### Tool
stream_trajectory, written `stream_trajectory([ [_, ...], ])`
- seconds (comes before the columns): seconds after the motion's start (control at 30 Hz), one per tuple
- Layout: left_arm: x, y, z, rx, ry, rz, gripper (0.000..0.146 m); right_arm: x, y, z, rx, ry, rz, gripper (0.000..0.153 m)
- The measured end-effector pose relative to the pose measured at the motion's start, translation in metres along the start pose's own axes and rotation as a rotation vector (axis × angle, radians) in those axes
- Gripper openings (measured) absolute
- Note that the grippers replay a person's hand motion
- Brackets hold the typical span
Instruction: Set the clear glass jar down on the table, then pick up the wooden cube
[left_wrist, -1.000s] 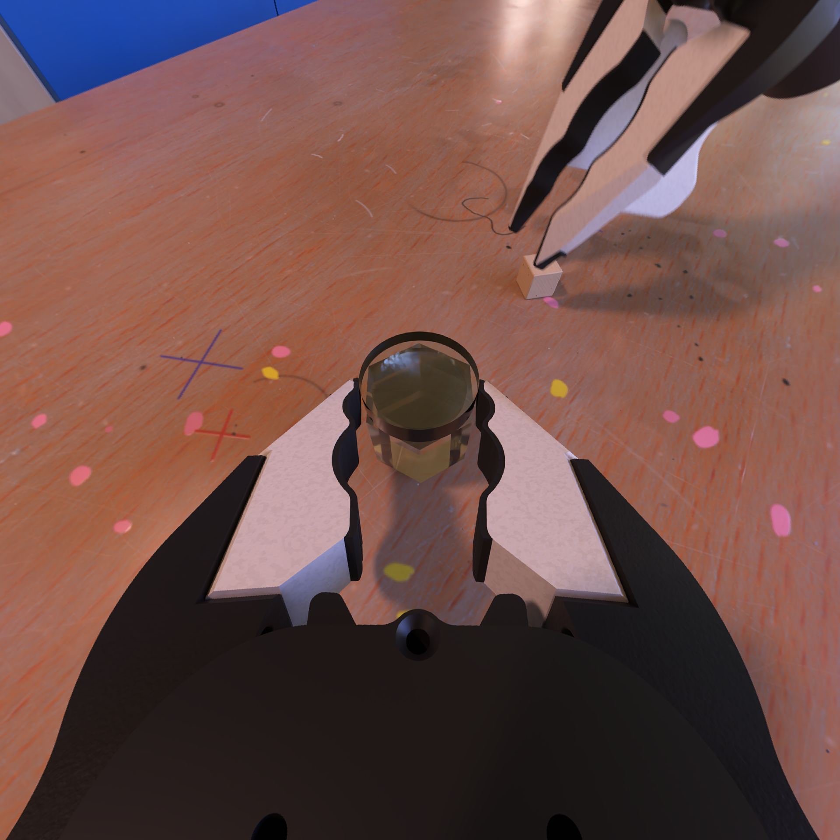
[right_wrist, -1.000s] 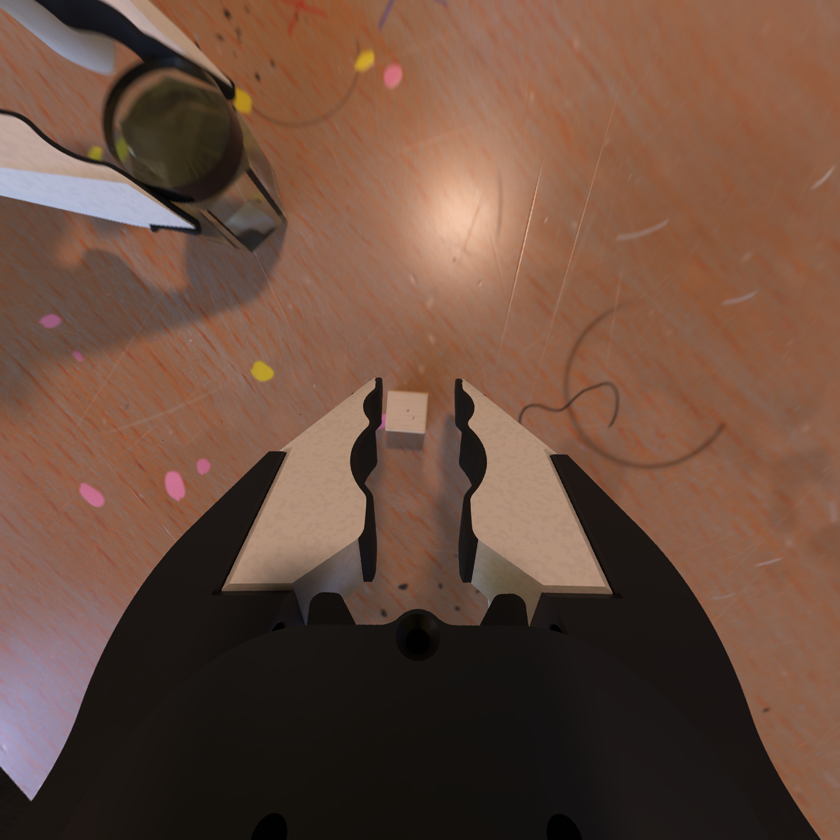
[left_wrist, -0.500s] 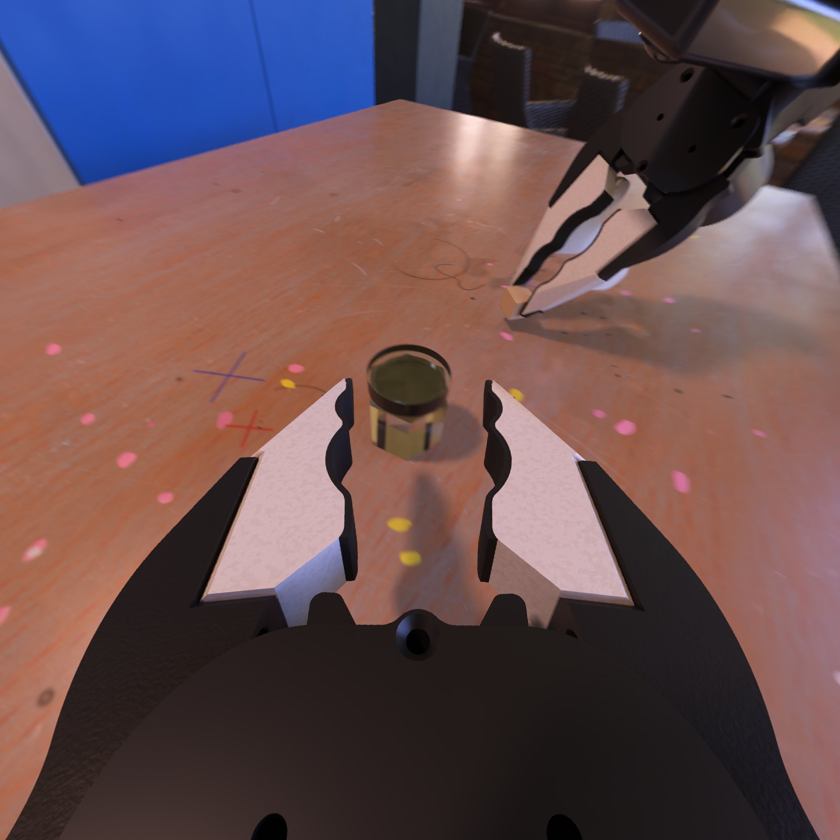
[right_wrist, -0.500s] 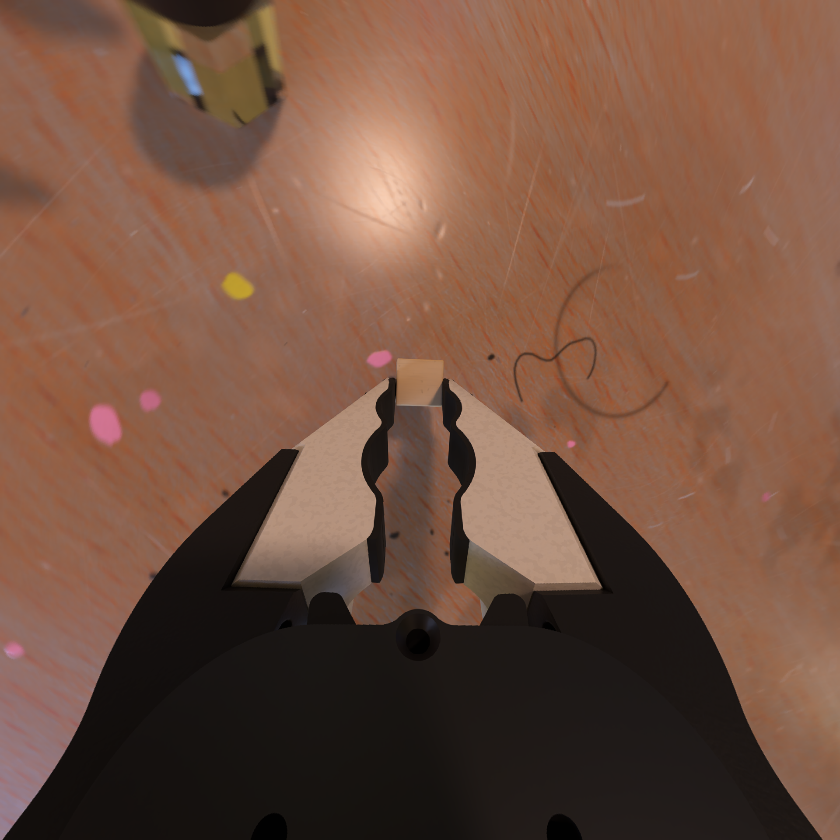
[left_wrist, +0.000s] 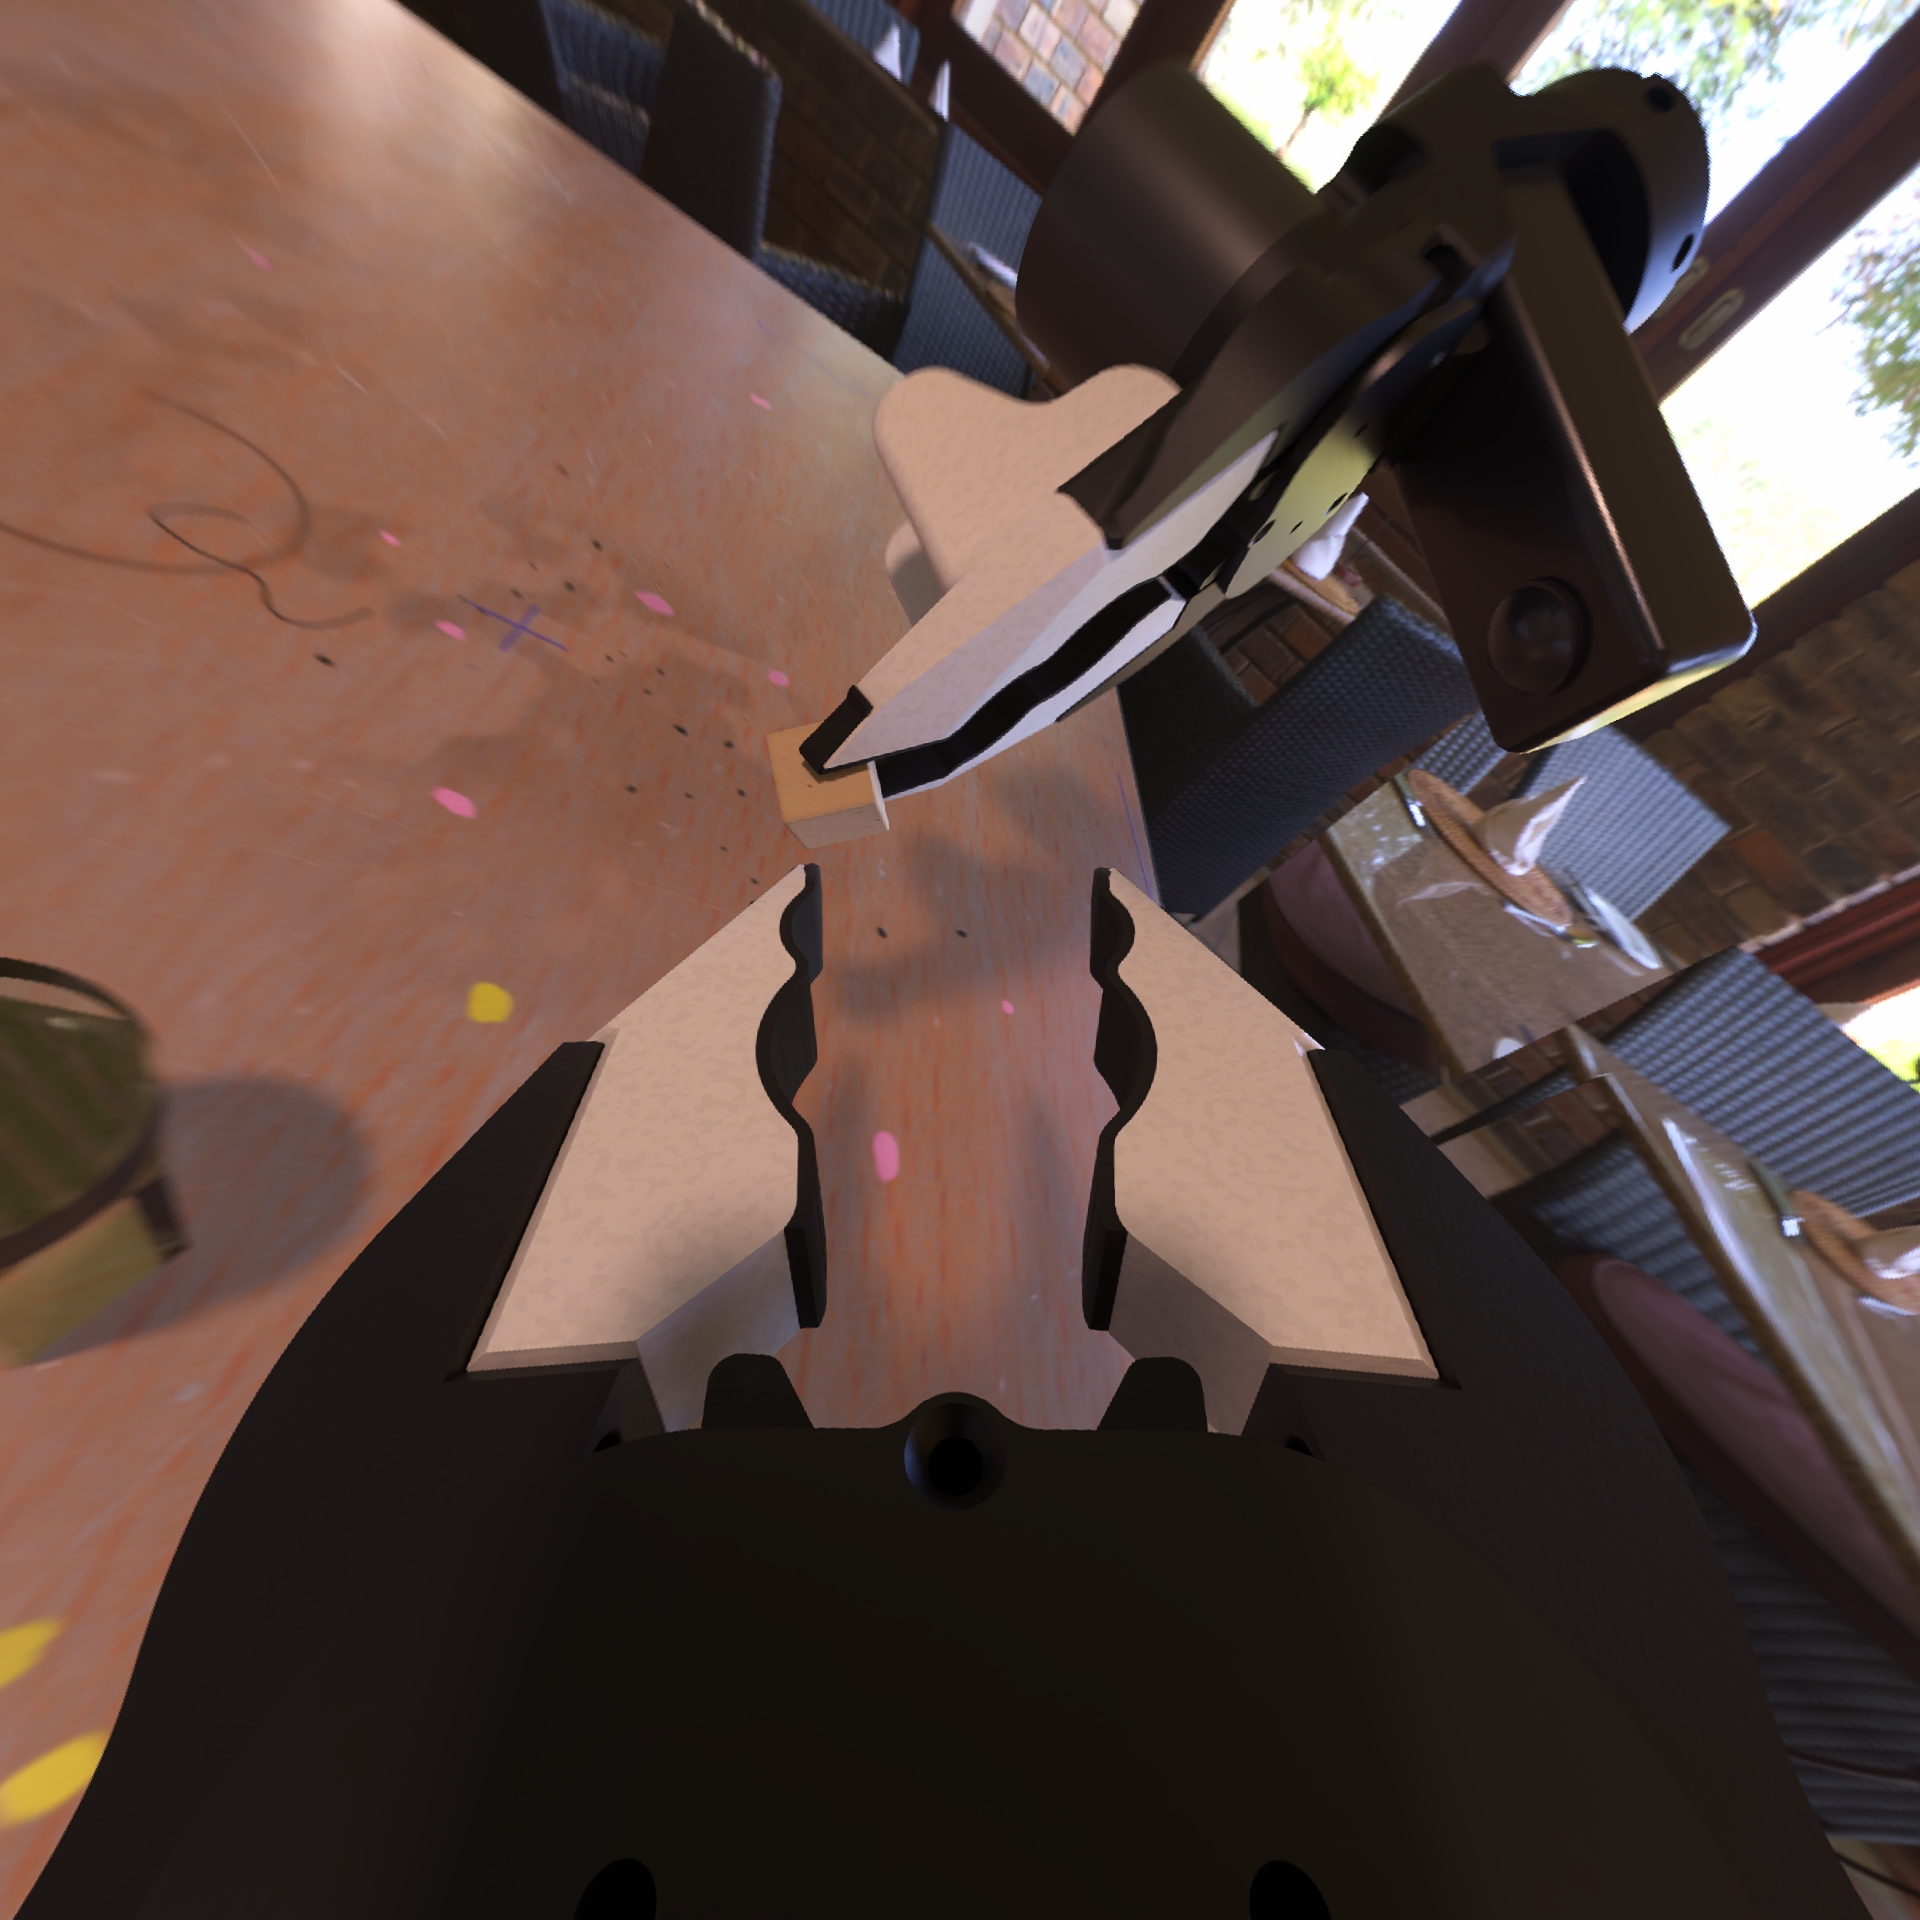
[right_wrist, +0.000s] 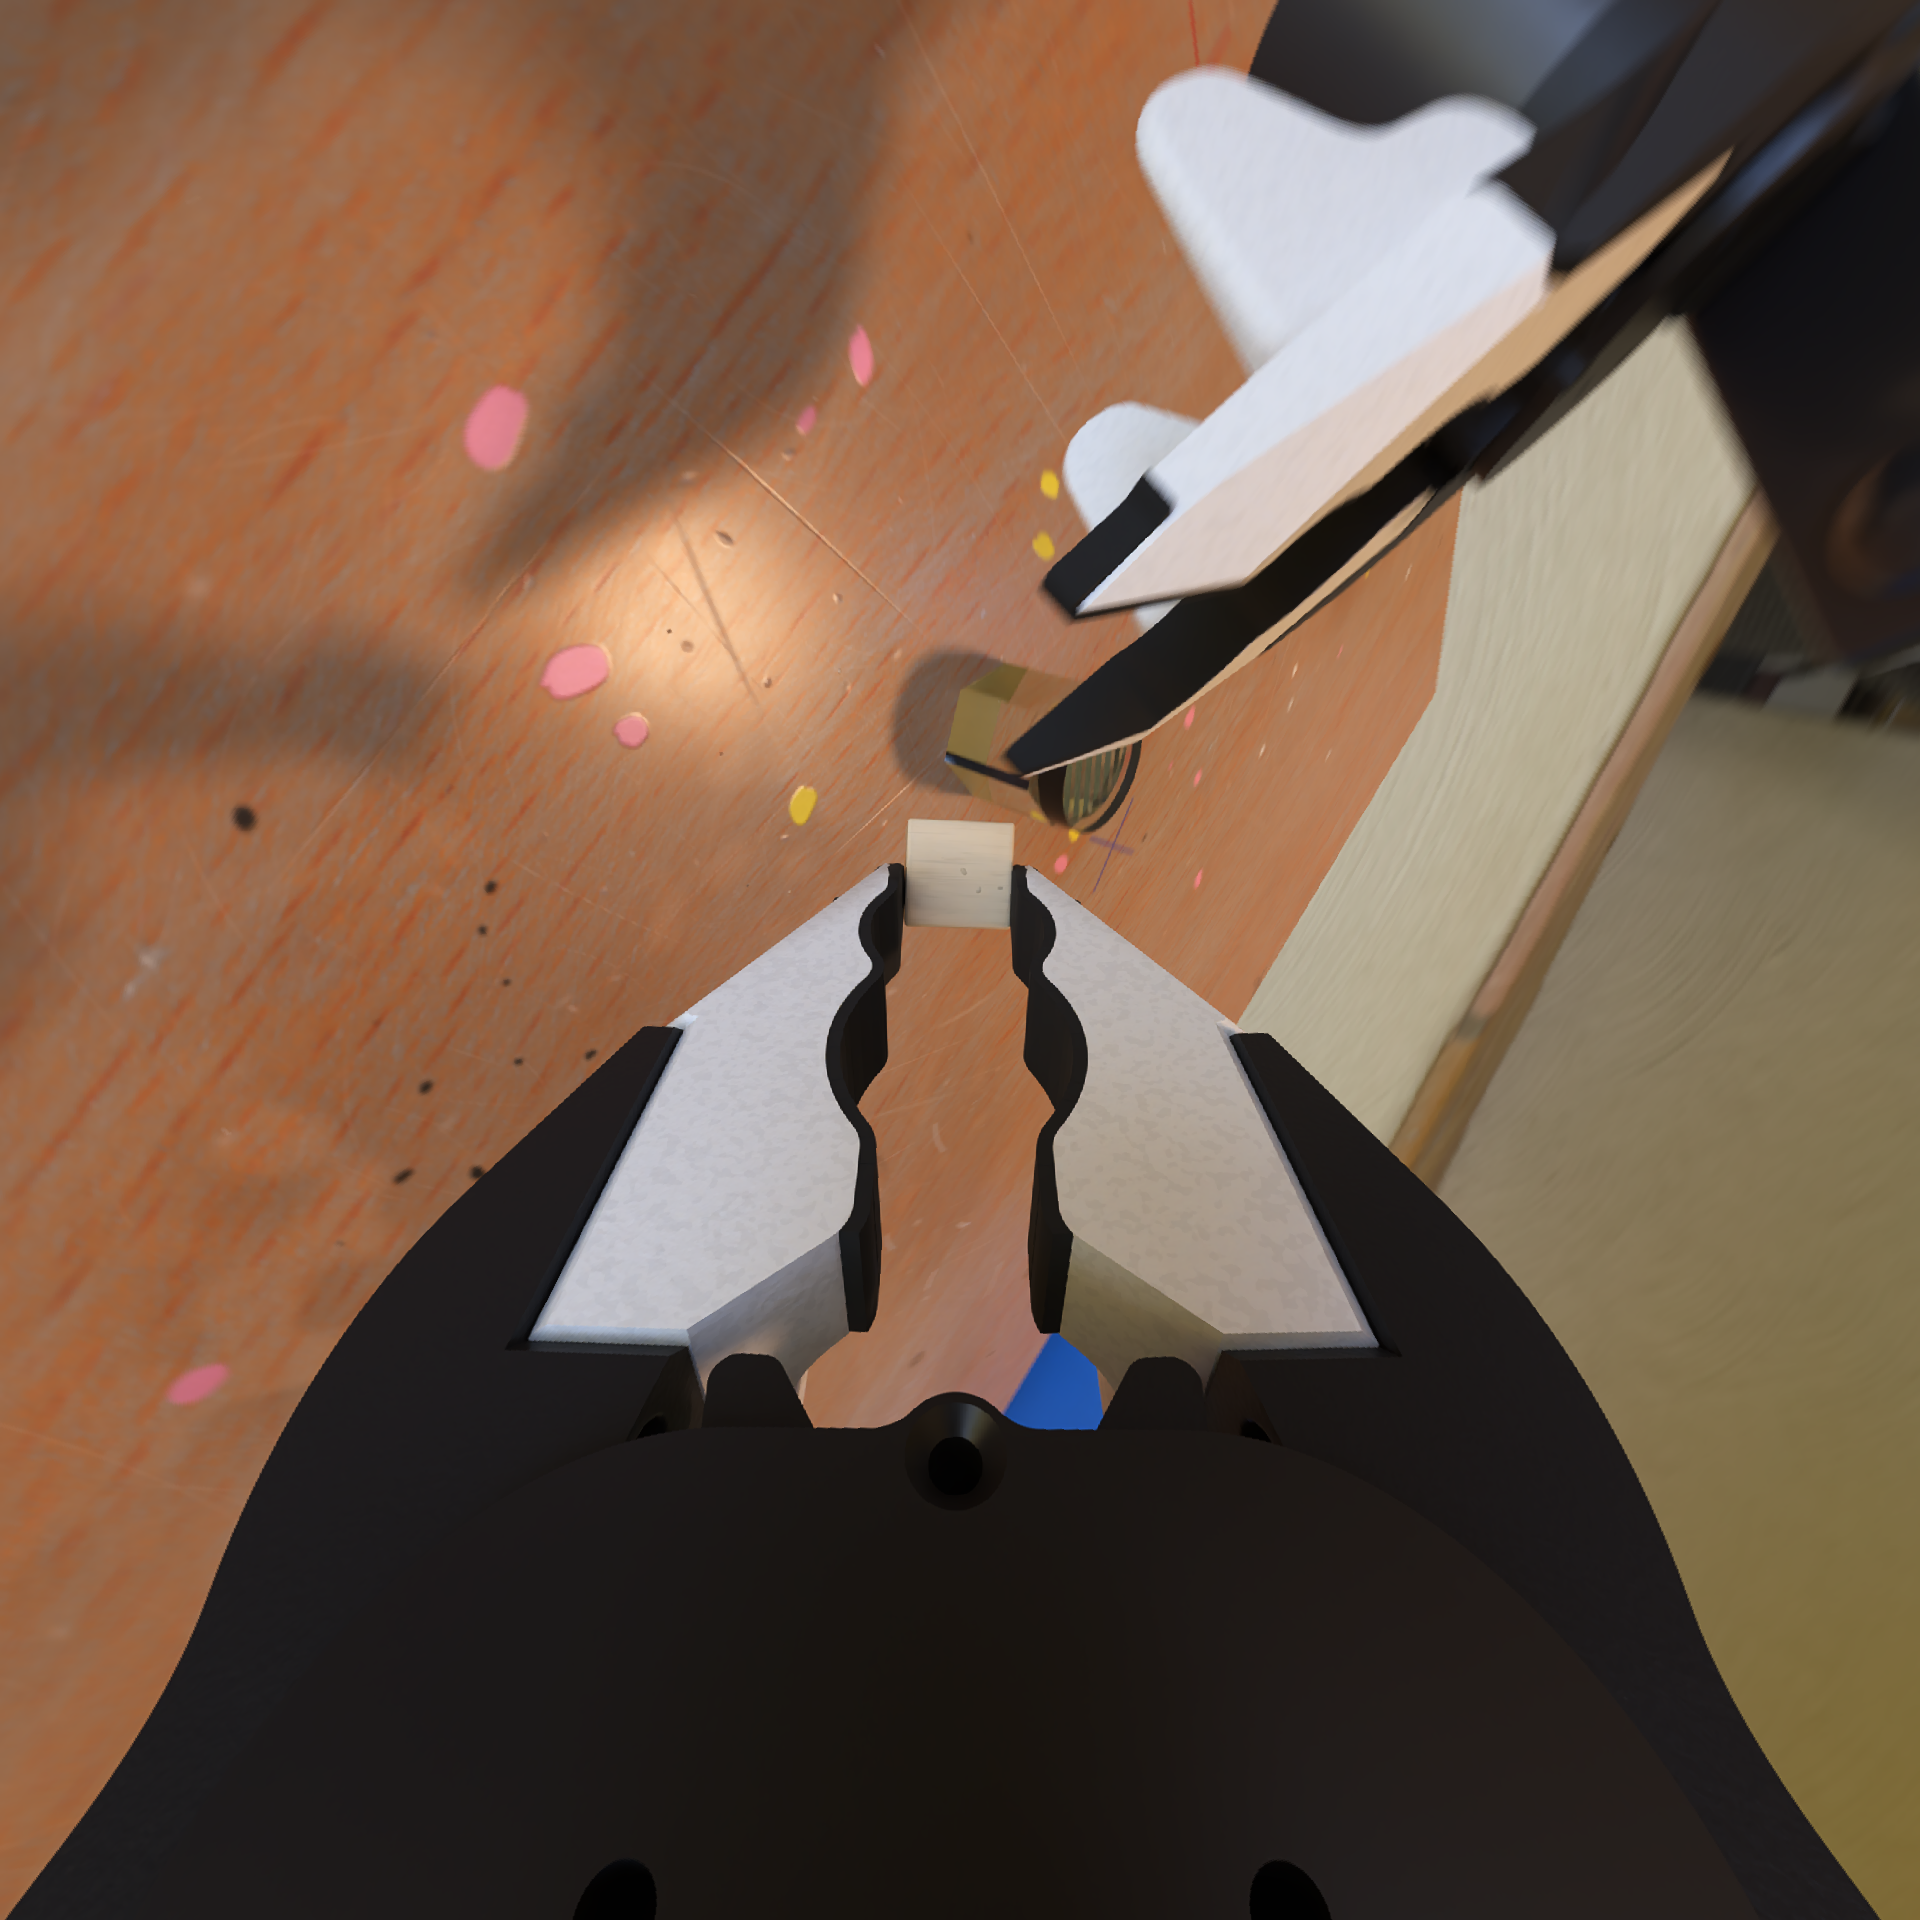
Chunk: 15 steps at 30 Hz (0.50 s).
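The right gripper (right_wrist: 956, 883) pinches the wooden cube (right_wrist: 958, 871) up off the table (right_wrist: 312, 520), near its edge, while the left gripper (left_wrist: 951, 883) is wide open and holds nothing, and the glass jar (left_wrist: 62, 1153) stands alone.

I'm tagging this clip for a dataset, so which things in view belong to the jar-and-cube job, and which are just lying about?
Part of the job:
- clear glass jar, standing on the table, released
- small pale wooden cube, pinched at the tips of the right gripper
- open, empty left gripper
- scratched orange wooden table

Just lying about:
- dark wicker chairs beyond the table
- glass-topped side table
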<state>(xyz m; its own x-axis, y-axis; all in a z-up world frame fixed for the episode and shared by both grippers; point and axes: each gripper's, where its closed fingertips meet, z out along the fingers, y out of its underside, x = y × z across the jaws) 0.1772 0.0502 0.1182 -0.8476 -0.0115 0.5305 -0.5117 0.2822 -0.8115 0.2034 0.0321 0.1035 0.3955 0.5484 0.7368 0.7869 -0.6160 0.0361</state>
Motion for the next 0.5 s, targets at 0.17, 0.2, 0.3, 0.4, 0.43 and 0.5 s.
stream_trajectory([
  [0.17, 0.008, -0.005, 0.018, 0.134, 0.004, -0.072, 0.001, -0.001, -0.001, -0.002, 0.092, 0.063, -0.115, 0.02],
  [0.2, 0.012, -0.007, 0.022, 0.176, 0.038, -0.102, 0.0, 0.001, 0.003, 0.0, 0.089, 0.094, -0.104, 0.02],
  [0.3, -0.017, 0.009, 0.04, 0.191, -0.153, -0.13, 0.0, 0.005, 0.007, 0.01, 0.156, 0.161, 0.019, 0.02],
  [0.4, -0.035, 0.017, 0.052, 0.202, -0.267, -0.152, 0.0, 0.003, 0.018, 0.018, 0.177, 0.251, 0.026, 0.02],
  [0.43, -0.032, 0.013, 0.054, 0.243, -0.235, -0.179, 0.0, 0.003, 0.025, 0.014, 0.138, 0.313, -0.004, 0.02],
  [0.5, -0.025, 0.008, 0.052, 0.323, -0.24, -0.197, 0.005, -0.002, 0.033, -0.003, 0.119, 0.385, -0.009, 0.02],
])
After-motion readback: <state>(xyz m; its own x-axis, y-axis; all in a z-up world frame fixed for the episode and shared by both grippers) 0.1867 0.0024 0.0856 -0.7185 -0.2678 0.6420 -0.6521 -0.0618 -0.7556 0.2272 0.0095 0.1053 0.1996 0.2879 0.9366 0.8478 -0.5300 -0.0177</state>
